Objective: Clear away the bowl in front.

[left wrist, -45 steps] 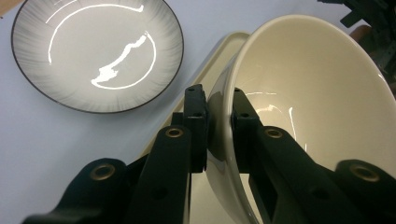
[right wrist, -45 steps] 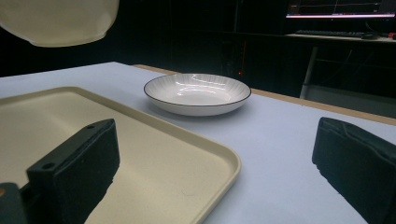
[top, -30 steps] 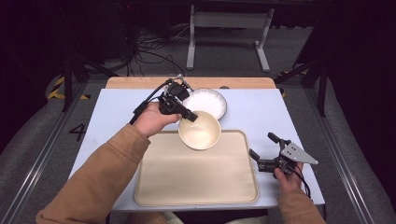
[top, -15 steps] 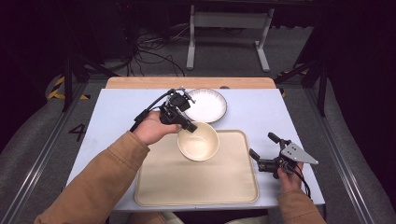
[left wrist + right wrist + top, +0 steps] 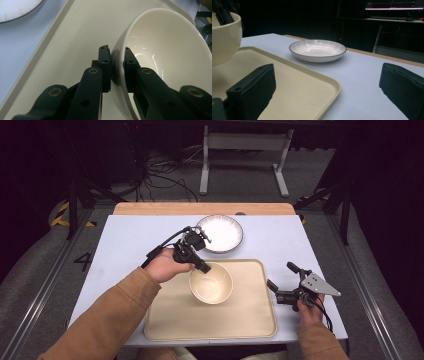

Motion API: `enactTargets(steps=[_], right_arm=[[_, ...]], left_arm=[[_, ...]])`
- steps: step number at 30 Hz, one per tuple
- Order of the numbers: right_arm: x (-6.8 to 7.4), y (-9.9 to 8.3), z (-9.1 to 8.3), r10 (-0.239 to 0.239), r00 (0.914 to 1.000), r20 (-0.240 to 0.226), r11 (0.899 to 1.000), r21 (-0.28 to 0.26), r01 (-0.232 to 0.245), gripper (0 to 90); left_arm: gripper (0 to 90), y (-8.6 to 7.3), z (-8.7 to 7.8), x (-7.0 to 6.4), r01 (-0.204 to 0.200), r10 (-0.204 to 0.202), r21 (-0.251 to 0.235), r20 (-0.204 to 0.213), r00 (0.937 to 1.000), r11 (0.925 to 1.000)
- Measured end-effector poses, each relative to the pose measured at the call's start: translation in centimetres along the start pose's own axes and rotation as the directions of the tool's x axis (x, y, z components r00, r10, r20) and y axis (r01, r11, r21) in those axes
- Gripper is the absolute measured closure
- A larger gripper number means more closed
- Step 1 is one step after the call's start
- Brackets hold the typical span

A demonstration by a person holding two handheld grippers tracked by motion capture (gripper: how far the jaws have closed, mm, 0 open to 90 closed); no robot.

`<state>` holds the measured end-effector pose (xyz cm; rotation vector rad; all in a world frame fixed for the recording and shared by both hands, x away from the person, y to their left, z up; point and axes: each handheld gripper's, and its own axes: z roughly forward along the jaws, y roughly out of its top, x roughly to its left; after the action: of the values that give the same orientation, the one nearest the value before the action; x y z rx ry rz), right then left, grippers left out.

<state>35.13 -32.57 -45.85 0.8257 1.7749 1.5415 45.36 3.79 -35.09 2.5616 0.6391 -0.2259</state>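
Observation:
My left gripper (image 5: 204, 267) is shut on the near-left rim of a cream bowl (image 5: 212, 284), with one jaw inside the wall and one outside. The left gripper view shows the bowl (image 5: 165, 47) tilted in my left gripper (image 5: 117, 53), over the beige tray (image 5: 75, 35). The bowl sits over the far middle of the tray (image 5: 210, 325); whether it touches the tray I cannot tell. My right gripper (image 5: 280, 276) stands open with nothing in it, just off the tray's right edge. In the right gripper view, that gripper (image 5: 328, 75) points across the tray corner (image 5: 299, 85) toward the bowl (image 5: 223, 35).
A white plate with a dark rim (image 5: 220, 232) lies on the pale blue table (image 5: 125, 240) just beyond the tray; the right gripper view shows the plate (image 5: 318, 50) as well. A wooden strip (image 5: 200, 208) edges the table's far side.
My left gripper has carried the bowl from beside the plate toward the person and over the tray. The right gripper has stayed put.

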Motion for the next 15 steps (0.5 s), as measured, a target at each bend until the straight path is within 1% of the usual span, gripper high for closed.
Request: enactTargets(steps=[2,3,4,6,9,11,15], right_arm=[[0.0,0.0,0.0,0.000,1.0000,0.000,1.000,0.000,0.000,1.2],[0.0,0.0,0.0,0.000,1.0000,0.000,1.000,0.000,0.000,1.2],[0.0,0.0,0.0,-0.001,1.0000,0.000,1.000,0.000,0.001,1.3],[0.0,0.0,0.0,-0.001,1.0000,-0.001,1.000,0.000,0.001,1.3],[0.0,0.0,0.0,-0.001,1.0000,-0.001,1.000,0.000,0.001,1.2],[0.0,0.0,0.0,-0.003,1.0000,-0.001,1.000,0.000,0.003,1.2],[0.0,0.0,0.0,-0.004,1.0000,-0.002,1.000,0.001,0.004,1.3]], left_arm=[[81.7,-0.1,0.4,-0.1,0.003,-0.003,0.016,-0.001,1.0000,0.9999],[81.7,-0.1,0.6,0.0,-0.008,0.008,0.023,-0.002,1.0000,0.9997],[81.8,-0.1,0.7,0.0,-0.006,0.006,0.028,-0.002,1.0000,0.9996],[81.8,-0.2,1.1,0.1,-0.006,0.006,0.034,0.000,1.0000,0.9994],[81.7,-0.3,1.5,0.0,0.006,-0.006,0.042,-0.006,1.0000,0.9991],[81.7,-0.2,1.8,0.1,-0.009,0.010,0.051,-0.018,0.9998,0.9987],[81.7,-0.3,2.1,0.2,-0.004,0.005,0.060,-0.020,0.9998,0.9982]])
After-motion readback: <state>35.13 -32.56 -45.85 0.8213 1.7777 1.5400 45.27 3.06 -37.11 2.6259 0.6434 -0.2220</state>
